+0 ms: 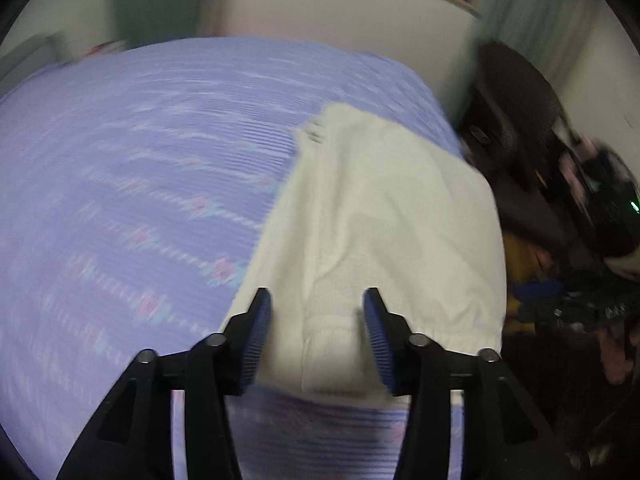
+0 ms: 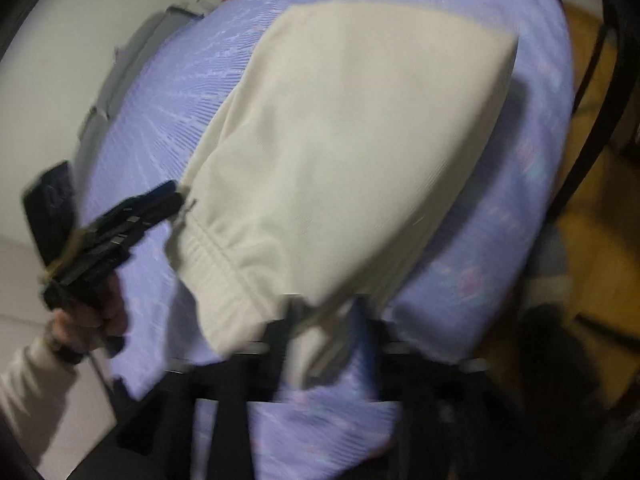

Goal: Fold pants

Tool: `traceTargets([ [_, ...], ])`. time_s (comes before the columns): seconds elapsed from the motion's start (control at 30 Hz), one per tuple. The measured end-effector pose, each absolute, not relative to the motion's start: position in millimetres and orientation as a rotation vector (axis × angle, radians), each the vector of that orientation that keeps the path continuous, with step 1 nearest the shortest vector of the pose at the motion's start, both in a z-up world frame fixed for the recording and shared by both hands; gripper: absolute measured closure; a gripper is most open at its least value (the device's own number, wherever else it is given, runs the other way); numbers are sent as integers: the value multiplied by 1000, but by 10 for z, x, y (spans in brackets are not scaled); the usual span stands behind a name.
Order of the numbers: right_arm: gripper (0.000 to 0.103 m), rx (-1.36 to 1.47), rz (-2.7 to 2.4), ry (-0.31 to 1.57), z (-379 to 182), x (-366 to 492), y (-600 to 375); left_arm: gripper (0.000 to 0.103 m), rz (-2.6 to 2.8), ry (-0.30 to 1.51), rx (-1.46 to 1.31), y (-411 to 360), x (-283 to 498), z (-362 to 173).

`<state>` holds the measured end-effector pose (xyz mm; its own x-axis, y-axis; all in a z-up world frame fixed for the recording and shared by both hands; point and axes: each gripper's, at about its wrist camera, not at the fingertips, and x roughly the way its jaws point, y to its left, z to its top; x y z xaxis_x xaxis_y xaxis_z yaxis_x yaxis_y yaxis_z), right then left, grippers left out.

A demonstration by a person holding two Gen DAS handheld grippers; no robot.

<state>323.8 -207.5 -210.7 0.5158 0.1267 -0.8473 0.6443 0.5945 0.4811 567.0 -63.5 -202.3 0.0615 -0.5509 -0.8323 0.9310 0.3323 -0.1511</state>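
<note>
Cream pants [image 1: 380,208] lie folded on a lavender bedspread [image 1: 120,160], their elastic waistband nearest the camera. My left gripper [image 1: 317,312] hovers over that waistband with its blue-padded fingers [image 1: 258,320] standing apart, and the pads do not press the cloth. In the right wrist view the pants [image 2: 352,140] fill the middle of the bed. My right gripper [image 2: 329,320] is blurred at their near edge, its fingers apart with a corner of cloth showing between them. The left gripper [image 2: 176,196] also shows there at the waistband's left end, held by a hand [image 2: 88,320].
The bedspread [image 2: 500,240] ends close to the right of the pants. Beyond that edge lie dark bags and clutter [image 1: 560,200] and a yellow floor [image 2: 592,240] with a black curved frame [image 2: 600,120]. A white wall [image 1: 340,12] stands behind the bed.
</note>
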Motion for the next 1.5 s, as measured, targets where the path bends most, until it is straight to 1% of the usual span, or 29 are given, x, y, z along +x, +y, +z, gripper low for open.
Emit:
traceTargets([
  [0.07,46,826,-341,1015,-1931,3266,-2197,36,-1068,957,392,-468,5596,-1908],
  [0.1,44,776,-324,1026,-1859,3281,-2278,31,-997,956,334,-378,5537,-1844],
  [0.13,41,735,-309,1030,-1803,3314,-2344,28,-920,956,285,-297,5469,-1794],
  [0.23,33,563,-212,1017,-1544,3527,-2731,26,-699,980,188,-162,5277,-1759],
  [0.3,23,463,-141,1013,-1429,3735,-2952,26,-565,996,137,-128,5155,-1789],
  [0.37,18,364,-58,1011,-1376,3976,-3175,26,-426,1010,66,-150,4987,-1860],
  [0.43,18,282,20,1025,-1393,4219,-3352,24,-340,1035,42,-240,4865,-1972],
  [0.53,18,221,140,1054,-1498,4472,-3574,24,-237,1085,21,-441,4748,-2155],
  [0.63,18,174,243,1093,-1671,4756,-3779,24,-146,1081,-41,-595,4705,-2245],
  [0.73,18,143,330,1129,-1835,4883,-3902,24,-105,1081,-29,-736,4721,-2390],
  [0.83,18,157,387,1162,-2016,4993,-3992,24,-72,1072,-26,-774,4682,-2513],
  [0.9,18,188,421,1187,-2149,5085,-4058,18,-63,1069,-61,-747,4670,-2592],
  [1.07,18,274,527,1225,-2402,5181,-4125,9,-153,1084,-184,-655,4712,-2781],
  [1.13,18,301,565,1231,-2446,5194,-4113,9,-218,1114,-190,-700,4722,-2876],
  [1.2,18,331,623,1244,-2503,5211,-4071,6,-230,1103,-191,-719,4705,-2909],
  [1.37,18,359,742,1291,-2680,5180,-3874,6,-266,1111,-264,-619,4725,-3014],
  [1.5,16,377,799,1290,-2713,5187,-3749,6,-292,1116,-292,-534,4700,-3053],
])
